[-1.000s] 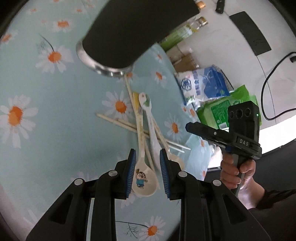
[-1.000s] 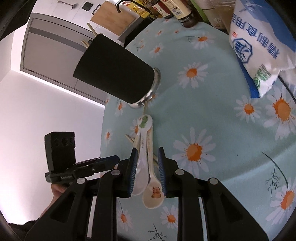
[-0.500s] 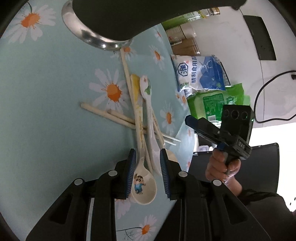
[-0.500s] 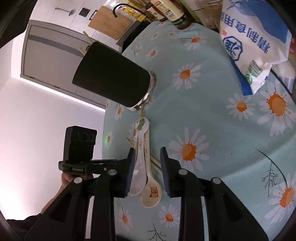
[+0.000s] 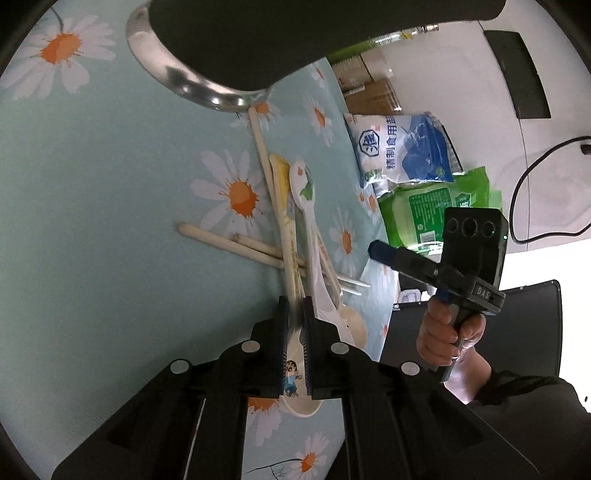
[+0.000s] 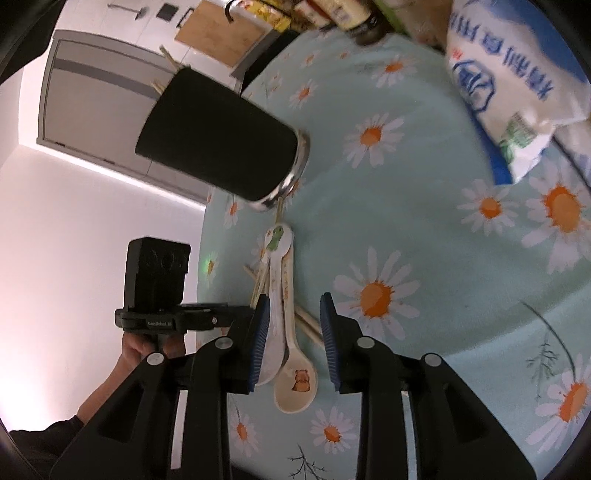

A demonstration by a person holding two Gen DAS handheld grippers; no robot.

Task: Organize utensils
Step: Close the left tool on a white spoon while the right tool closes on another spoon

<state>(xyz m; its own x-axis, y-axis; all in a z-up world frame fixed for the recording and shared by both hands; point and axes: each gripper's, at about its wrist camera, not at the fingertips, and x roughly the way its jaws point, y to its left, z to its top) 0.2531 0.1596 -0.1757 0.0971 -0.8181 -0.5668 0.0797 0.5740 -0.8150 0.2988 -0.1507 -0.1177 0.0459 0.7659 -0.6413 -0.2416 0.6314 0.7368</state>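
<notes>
A pile of ceramic spoons and wooden chopsticks (image 5: 236,243) lies on the daisy tablecloth (image 5: 92,221) below a black utensil holder (image 5: 258,37) with a steel base. My left gripper (image 5: 294,314) is shut on the yellow-handled cartoon spoon (image 5: 291,362), gripping its neck just above the bowl. A white spoon with a green dinosaur handle (image 5: 304,192) lies beside it. In the right wrist view my right gripper (image 6: 293,314) is open, hovering over the spoon with a bear print (image 6: 297,384) and the dinosaur spoon (image 6: 277,240). The holder (image 6: 218,140) stands beyond with chopsticks inside.
A blue-and-white salt bag (image 5: 402,147) (image 6: 506,92) and a green packet (image 5: 436,206) lie at the table's right side. Sauce bottles (image 6: 354,18) stand at the far edge. The table edge runs close to the spoon bowls.
My left gripper has closed from open onto the cartoon spoon's neck. My right gripper has opened wider and shifted slightly over the pile.
</notes>
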